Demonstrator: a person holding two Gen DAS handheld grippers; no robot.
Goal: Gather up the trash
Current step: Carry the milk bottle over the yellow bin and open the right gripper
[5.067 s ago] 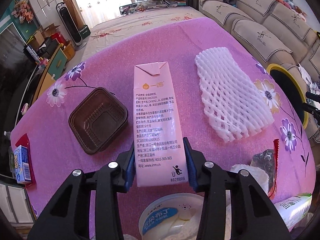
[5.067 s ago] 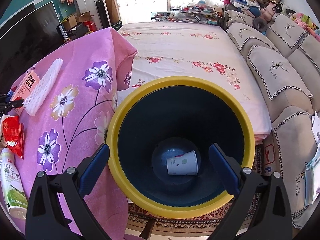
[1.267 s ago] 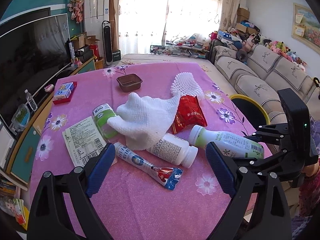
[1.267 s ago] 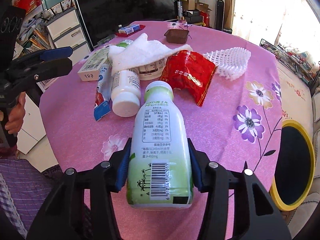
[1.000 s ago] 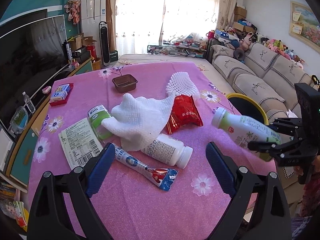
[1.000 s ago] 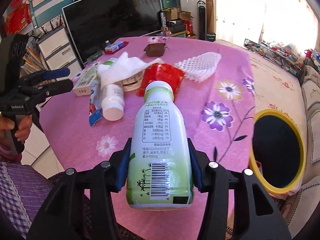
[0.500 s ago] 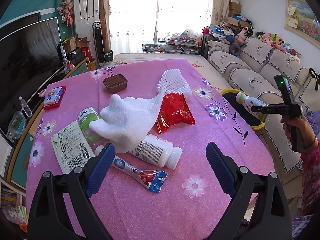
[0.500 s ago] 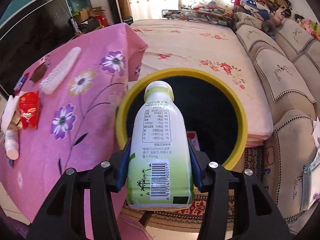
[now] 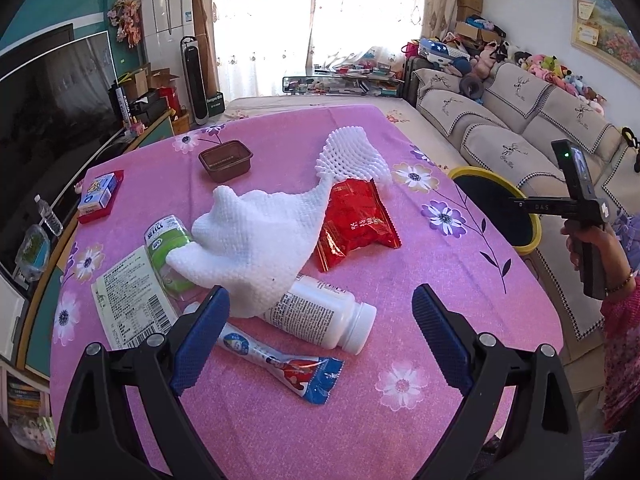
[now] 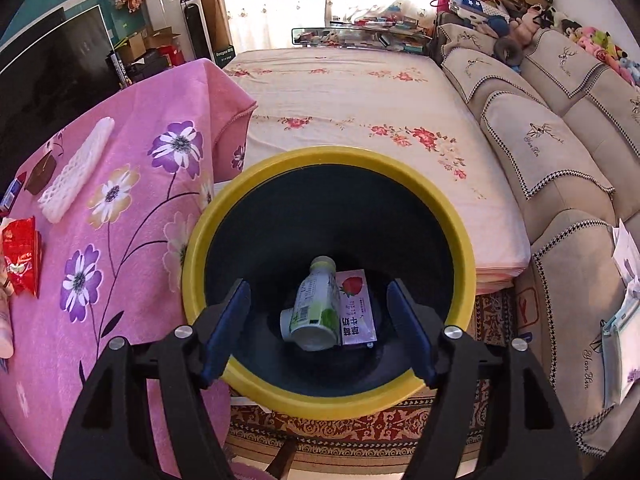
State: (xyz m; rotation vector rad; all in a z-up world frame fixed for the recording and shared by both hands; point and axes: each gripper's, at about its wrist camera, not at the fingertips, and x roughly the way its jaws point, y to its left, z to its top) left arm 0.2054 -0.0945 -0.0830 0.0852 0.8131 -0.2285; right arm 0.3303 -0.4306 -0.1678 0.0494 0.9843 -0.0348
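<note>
1. Right tongs hang over the bin, jaws apart and gripping nothing.
2. Straight below them, at the bottom of the bin, a green-and-white bottle lies on its side, touching a pink strawberry carton just to its right. That looks like two pieces collected; anything under them is hidden.
3. Left tongs hover over the near edge of the pink table, jaws wide apart, empty too.
4. Just beyond them lie a white pill bottle on its side and a blue-and-red wrapper nearer the edge.
5. A white cloth is draped over the pill bottle and a green-capped bottle, with a flat printed carton at the left.
6. Further out sit a red snack bag, a white foam net, a brown plastic tray, which looks empty, and a small blue box at the far left.
7. My read: an early stage, most of the trash is left on the table, and the bin stands at the table's right edge with plenty of room.
</note>
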